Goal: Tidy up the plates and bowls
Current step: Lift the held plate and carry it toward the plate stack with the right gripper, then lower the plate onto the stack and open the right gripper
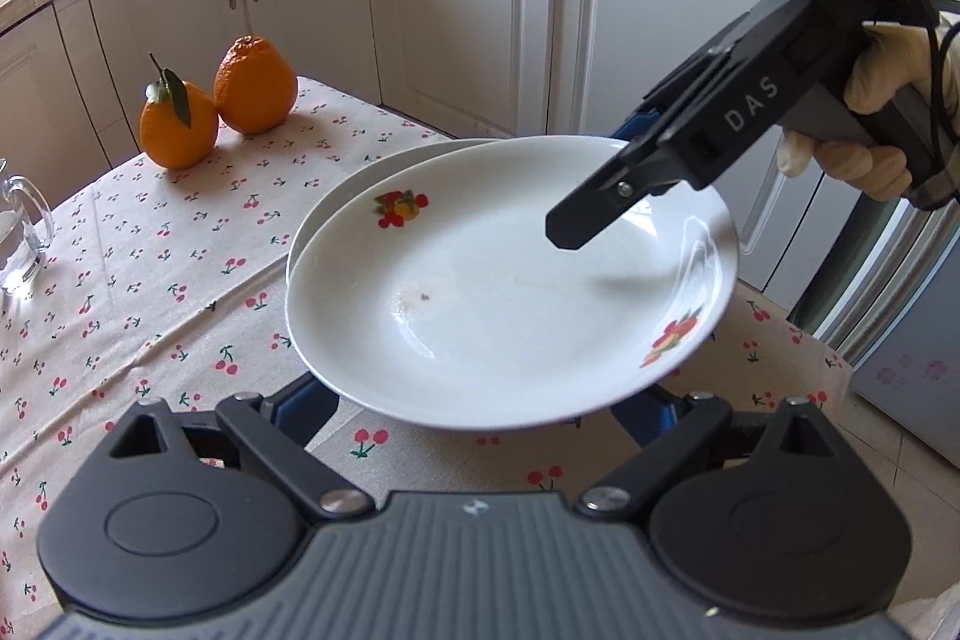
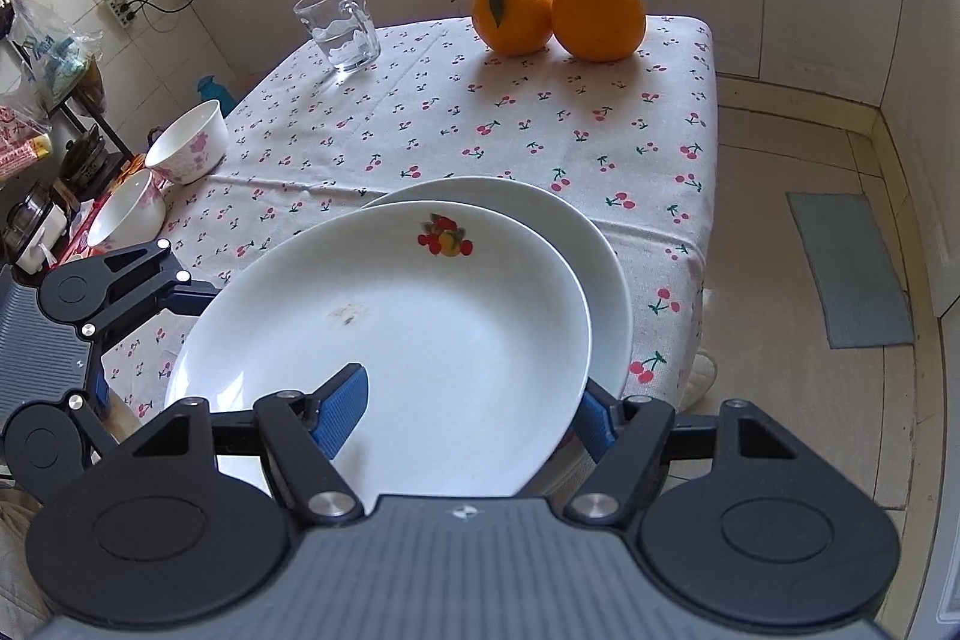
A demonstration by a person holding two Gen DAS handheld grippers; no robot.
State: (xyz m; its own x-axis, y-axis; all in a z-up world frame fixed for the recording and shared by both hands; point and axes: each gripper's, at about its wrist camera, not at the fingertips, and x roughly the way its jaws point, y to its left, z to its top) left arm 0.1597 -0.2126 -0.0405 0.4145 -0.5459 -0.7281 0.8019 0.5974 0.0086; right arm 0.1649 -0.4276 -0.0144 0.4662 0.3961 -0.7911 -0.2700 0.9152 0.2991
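Note:
A white plate with fruit prints (image 1: 510, 292) (image 2: 420, 340) is held tilted above the cherry-print tablecloth (image 1: 150, 280) (image 2: 540, 118). My right gripper (image 2: 468, 409) is shut on its rim, one blue pad (image 2: 342, 406) on top and the other under the edge; it also shows in the left wrist view (image 1: 606, 214). A second white plate (image 1: 372, 178) (image 2: 558, 220) lies under and behind it. My left gripper (image 1: 480, 418) is open, its fingers mostly hidden beneath the held plate. Two floral bowls (image 2: 186, 148) (image 2: 129, 214) sit at the table's left edge.
Two oranges (image 1: 222, 100) (image 2: 558, 10) stand at the far end of the table. A glass mug of water (image 2: 339, 25) (image 1: 18, 232) is near the far left corner. White cabinets (image 1: 468, 10) lie behind; the table edge and tiled floor (image 2: 810, 280) lie right.

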